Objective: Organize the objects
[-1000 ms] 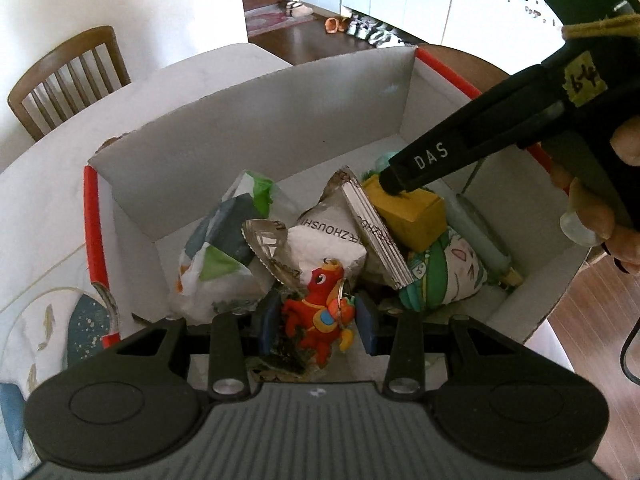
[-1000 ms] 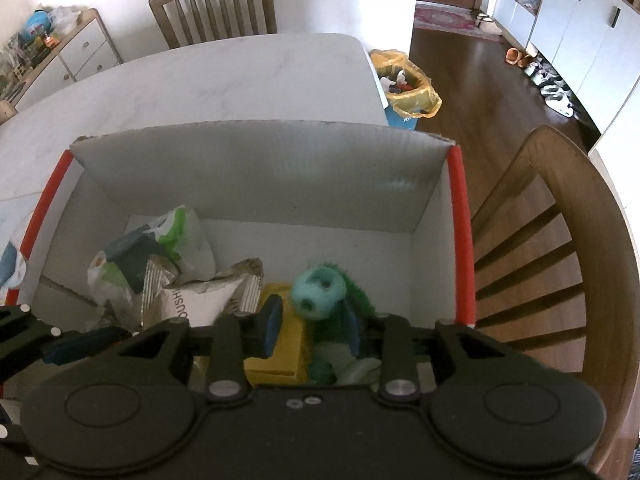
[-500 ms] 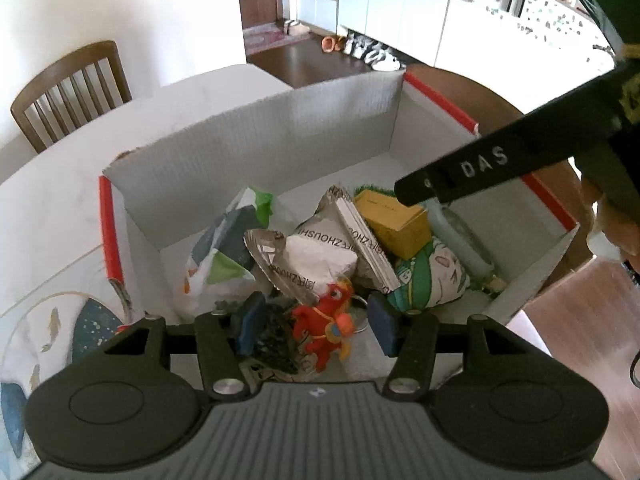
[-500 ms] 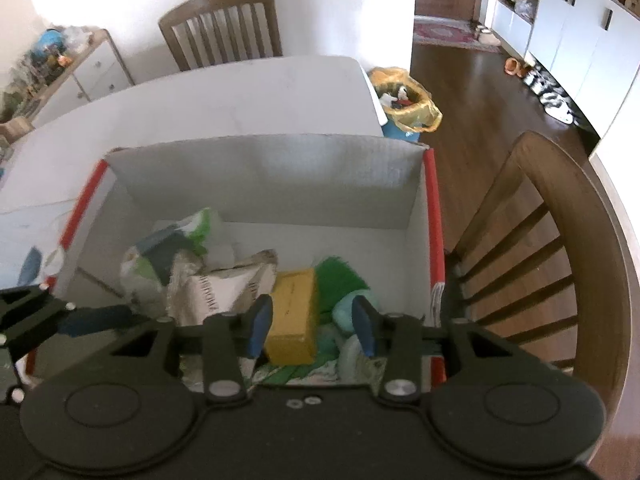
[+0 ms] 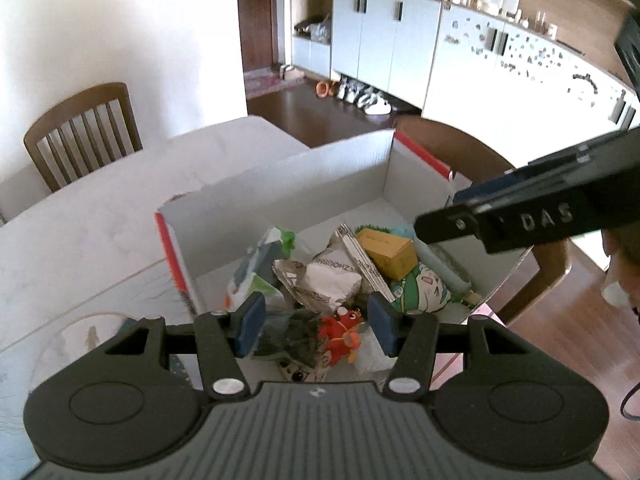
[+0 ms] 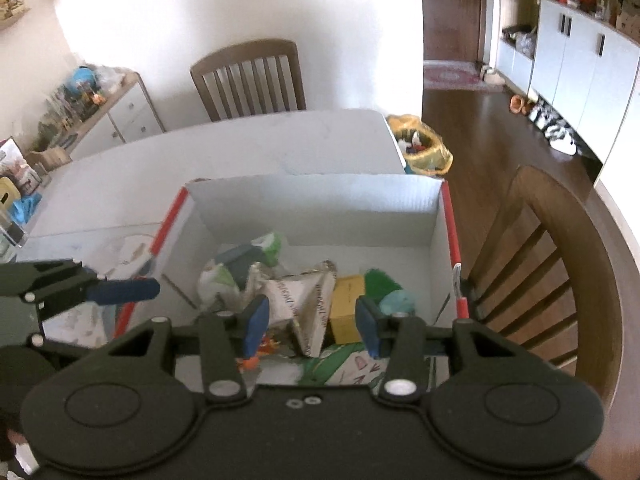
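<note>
Your left tool hangs open and empty above the red dragon toy in the cardboard box; your right tool, jaws opening, holds nothing.

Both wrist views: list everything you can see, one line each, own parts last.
box: 1, white with red edges, on table
table: 1, white
yellow carton: 1, in box, right of middle
snack bags: several, white and silver, in box, middle
red toy: 1, in box, near side
green plush: 1, in box, right side
chairs: 2, brown wood, one at far side, one right of box
yellow bag: 1, on floor past table
left gripper: open, empty, above box
right gripper: jaws opening, empty, above box
</note>
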